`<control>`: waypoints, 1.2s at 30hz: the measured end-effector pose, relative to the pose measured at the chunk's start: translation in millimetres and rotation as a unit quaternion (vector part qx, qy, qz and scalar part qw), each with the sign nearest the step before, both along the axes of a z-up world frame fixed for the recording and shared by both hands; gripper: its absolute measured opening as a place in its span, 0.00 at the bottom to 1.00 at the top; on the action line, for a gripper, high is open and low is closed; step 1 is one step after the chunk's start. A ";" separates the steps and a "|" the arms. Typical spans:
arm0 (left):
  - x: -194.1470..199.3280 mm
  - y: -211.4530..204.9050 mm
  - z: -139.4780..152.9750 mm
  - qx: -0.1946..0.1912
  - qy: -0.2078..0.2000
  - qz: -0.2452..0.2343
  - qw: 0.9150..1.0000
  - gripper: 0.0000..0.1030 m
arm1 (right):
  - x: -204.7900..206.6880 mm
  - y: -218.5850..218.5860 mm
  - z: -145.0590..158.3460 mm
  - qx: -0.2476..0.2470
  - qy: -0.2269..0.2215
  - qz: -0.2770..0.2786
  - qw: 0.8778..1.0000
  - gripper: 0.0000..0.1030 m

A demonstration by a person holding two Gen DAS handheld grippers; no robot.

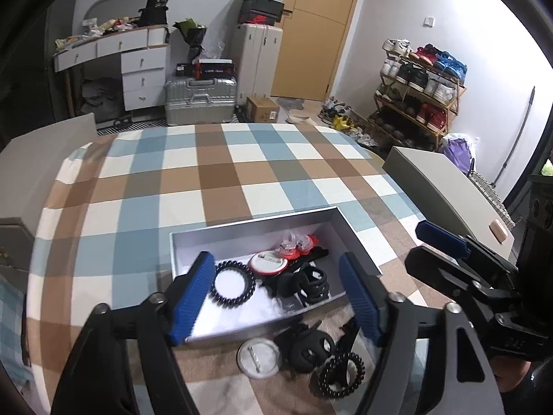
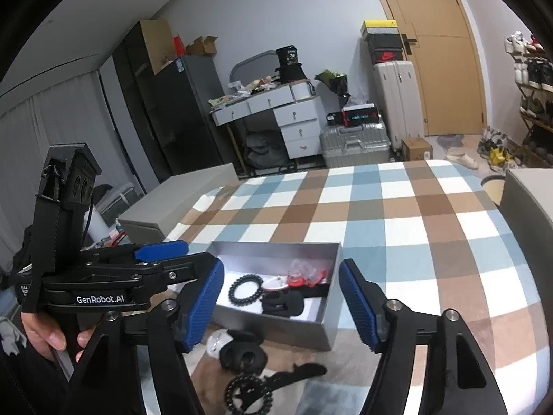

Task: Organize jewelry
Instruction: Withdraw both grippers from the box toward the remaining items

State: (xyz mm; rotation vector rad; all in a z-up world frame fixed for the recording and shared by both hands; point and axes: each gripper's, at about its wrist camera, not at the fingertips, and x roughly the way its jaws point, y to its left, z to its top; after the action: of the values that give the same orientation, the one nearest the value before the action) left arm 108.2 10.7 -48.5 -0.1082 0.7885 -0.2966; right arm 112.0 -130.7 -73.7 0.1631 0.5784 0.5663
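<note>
A silver box (image 1: 249, 230) (image 2: 330, 325) sits on the checked tablecloth. It holds a black coil hair tie (image 1: 233, 285) (image 2: 246, 287), a red-rimmed white badge (image 1: 269, 263), red and clear clips (image 1: 297, 243) (image 2: 306, 273) and black scrunchies (image 1: 311, 285) (image 2: 285, 304). On the cloth before the box lie a round badge face down (image 1: 258, 358), a black scrunchie (image 1: 311, 349) (image 2: 243, 356), a black hair clip (image 2: 297, 373) and a second coil tie (image 1: 340, 375) (image 2: 247, 396). My left gripper (image 1: 276, 302) is open and empty above the box. My right gripper (image 2: 280, 302) is open and empty, also aimed at the box; it shows in the left wrist view (image 1: 432, 245).
The table (image 1: 221, 173) has grey box-like furniture at its left (image 1: 27, 169) and right (image 1: 446, 190) edges. Behind are a desk with drawers, suitcases, a door and a shoe rack (image 1: 418, 93).
</note>
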 end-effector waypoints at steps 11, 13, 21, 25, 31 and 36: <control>-45.7 16.5 11.5 0.001 -0.072 0.067 0.995 0.81 | -37.3 4.4 -3.3 -0.018 0.001 0.003 1.000 0.90; -51.4 20.0 10.5 0.000 -0.078 0.080 0.994 0.86 | -43.4 4.9 -6.7 -0.020 0.003 0.005 1.000 0.93; -70.3 21.9 -1.0 0.016 -0.086 0.094 0.992 0.97 | -56.1 11.7 -32.0 -0.043 0.035 0.022 0.998 0.94; -78.5 27.2 -13.5 0.017 -0.067 0.110 0.992 0.97 | -59.9 19.2 -48.6 -0.061 0.056 0.036 0.996 0.94; -95.0 33.8 -31.1 0.027 -0.054 0.120 0.991 0.97 | -61.4 33.1 -73.3 -0.097 0.084 0.062 0.990 0.94; -101.0 42.6 -44.8 0.026 -0.030 0.130 0.991 0.97 | -58.3 39.2 -81.0 -0.106 0.099 0.063 0.987 0.93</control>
State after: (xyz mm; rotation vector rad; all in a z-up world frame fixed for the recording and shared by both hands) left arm 7.2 53.3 -93.3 -0.1516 0.7123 -0.0324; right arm 53.7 -91.5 -154.7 -0.0197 0.8423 0.6113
